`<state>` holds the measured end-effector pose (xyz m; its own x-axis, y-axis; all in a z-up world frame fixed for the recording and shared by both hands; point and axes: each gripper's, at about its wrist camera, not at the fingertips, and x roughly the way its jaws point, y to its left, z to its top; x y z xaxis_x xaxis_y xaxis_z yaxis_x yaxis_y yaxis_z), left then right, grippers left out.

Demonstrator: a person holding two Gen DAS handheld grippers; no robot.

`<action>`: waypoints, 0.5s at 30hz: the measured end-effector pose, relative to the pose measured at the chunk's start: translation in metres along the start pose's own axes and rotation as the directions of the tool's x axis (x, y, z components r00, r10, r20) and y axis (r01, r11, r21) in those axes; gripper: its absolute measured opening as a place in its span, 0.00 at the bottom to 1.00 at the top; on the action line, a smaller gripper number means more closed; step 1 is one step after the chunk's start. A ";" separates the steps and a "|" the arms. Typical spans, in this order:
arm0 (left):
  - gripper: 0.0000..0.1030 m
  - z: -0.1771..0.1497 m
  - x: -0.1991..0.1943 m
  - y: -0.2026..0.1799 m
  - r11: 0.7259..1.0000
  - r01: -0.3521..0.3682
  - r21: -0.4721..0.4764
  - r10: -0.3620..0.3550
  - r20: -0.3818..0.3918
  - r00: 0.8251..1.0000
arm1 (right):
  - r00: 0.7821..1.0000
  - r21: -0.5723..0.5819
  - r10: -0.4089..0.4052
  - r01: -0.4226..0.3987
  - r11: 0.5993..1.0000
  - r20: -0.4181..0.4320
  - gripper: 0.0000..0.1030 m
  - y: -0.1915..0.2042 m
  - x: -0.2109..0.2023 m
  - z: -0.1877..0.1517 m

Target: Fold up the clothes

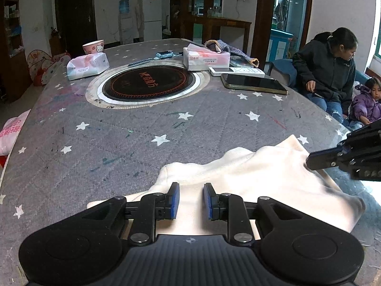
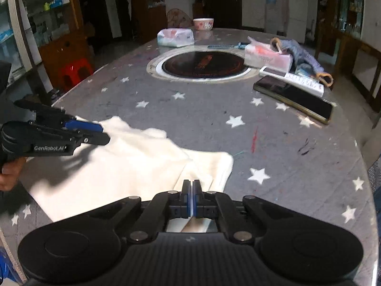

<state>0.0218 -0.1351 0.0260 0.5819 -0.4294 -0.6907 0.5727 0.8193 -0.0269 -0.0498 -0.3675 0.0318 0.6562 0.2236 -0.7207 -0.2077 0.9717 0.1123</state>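
Observation:
A white garment (image 1: 250, 178) lies crumpled on the near part of the grey star-patterned table (image 1: 119, 143); it also shows in the right wrist view (image 2: 123, 164). My left gripper (image 1: 191, 187) is open, its blue pads hovering over the garment's near edge. It also shows at the left in the right wrist view (image 2: 100, 132), over the garment's left side. My right gripper (image 2: 191, 186) is shut, its pads pressed together on a thin fold of the white garment. It enters the left wrist view at the right edge (image 1: 314, 160).
A round black hotplate (image 1: 148, 82) sits in the table's middle. Behind it are tissue packs (image 1: 87, 65), a pink bowl (image 1: 93, 46), a watch (image 1: 154, 58), a remote (image 1: 235, 71) and a phone (image 1: 253, 84). A woman (image 1: 328, 66) and child (image 1: 368, 102) sit at the right.

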 end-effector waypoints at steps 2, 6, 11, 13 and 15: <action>0.26 0.000 -0.001 0.000 1.000 0.000 -0.004 0.000 0.002 1.000 | 1.000 -0.009 0.023 -0.023 1.000 0.004 0.13 0.005 -0.009 0.000; 0.26 -0.001 -0.014 -0.001 1.000 0.002 -0.014 -0.001 0.014 1.000 | 1.000 -0.065 0.018 -0.017 0.998 0.012 0.16 0.022 -0.020 -0.007; 0.26 -0.017 -0.050 -0.010 1.000 0.025 0.003 -0.025 0.045 0.999 | 0.999 -0.097 0.039 -0.036 0.995 0.028 0.16 0.036 -0.030 -0.013; 0.26 -0.027 -0.062 -0.009 0.999 0.035 -0.015 -0.034 0.039 0.999 | 0.998 -0.117 0.056 -0.052 0.992 0.030 0.16 0.043 -0.033 -0.016; 0.26 -0.039 -0.074 -0.006 0.998 0.046 -0.044 -0.044 0.028 0.999 | 0.998 -0.124 0.061 -0.057 0.991 0.027 0.16 0.046 -0.034 -0.021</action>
<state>-0.0468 -0.0940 0.0490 0.5720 -0.4758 -0.6682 0.5726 0.8148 -0.0900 -0.0966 -0.3316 0.0472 0.6615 0.2841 -0.6941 -0.3333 0.9404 0.0673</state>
